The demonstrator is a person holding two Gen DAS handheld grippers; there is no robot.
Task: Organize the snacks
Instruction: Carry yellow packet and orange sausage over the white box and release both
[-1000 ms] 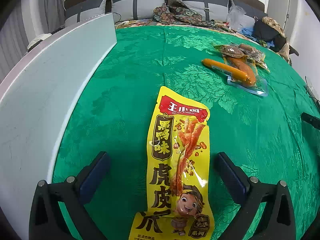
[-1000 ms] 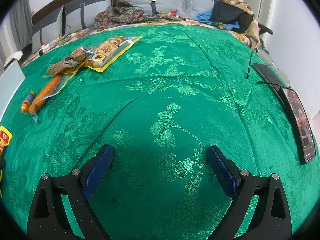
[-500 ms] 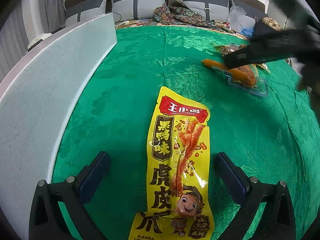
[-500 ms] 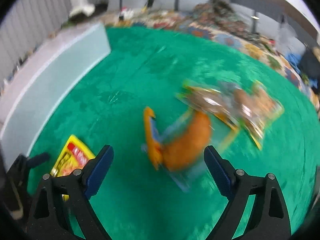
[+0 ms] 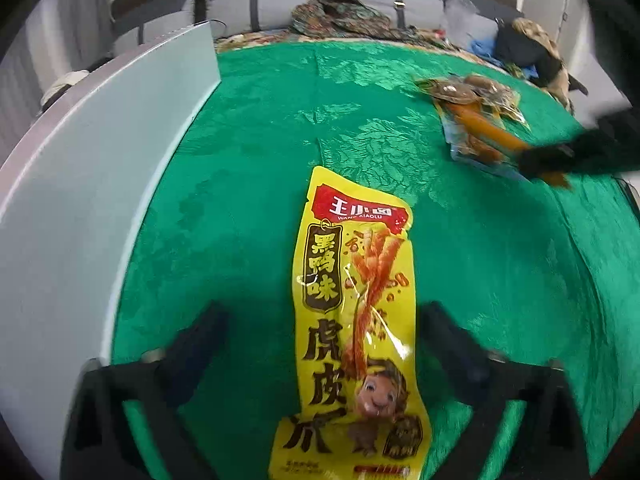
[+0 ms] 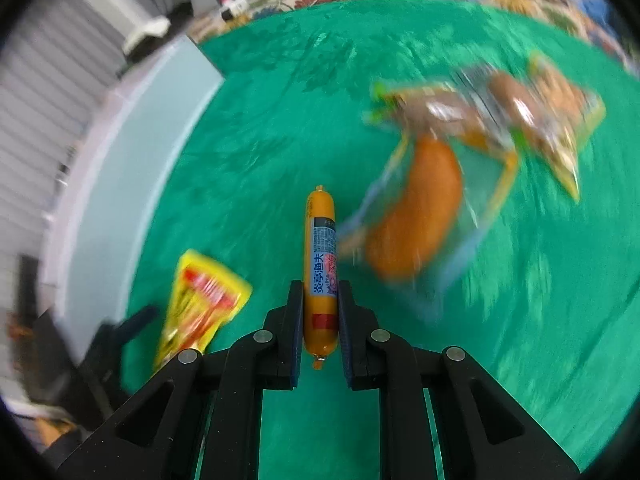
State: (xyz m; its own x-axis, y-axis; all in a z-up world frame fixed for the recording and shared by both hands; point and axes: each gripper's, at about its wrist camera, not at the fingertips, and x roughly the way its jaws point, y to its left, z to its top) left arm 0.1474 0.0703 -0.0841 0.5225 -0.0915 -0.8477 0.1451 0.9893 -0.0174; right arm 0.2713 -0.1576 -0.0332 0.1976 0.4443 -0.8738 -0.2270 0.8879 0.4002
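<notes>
The right gripper (image 6: 319, 304) is clamped on the orange sausage stick (image 6: 320, 264); the left gripper (image 5: 320, 340), closing, straddles the yellow snack packet (image 5: 356, 320) without touching.

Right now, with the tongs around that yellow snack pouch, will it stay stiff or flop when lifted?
The yellow snack pouch looks thin, flat and glossy, so it will probably droop at both ends. Its slick film might slip between the left tongs. Likely light.

Green brocade cloth (image 5: 256, 184), grey cushions (image 5: 280, 4) behind, white wall.
</notes>
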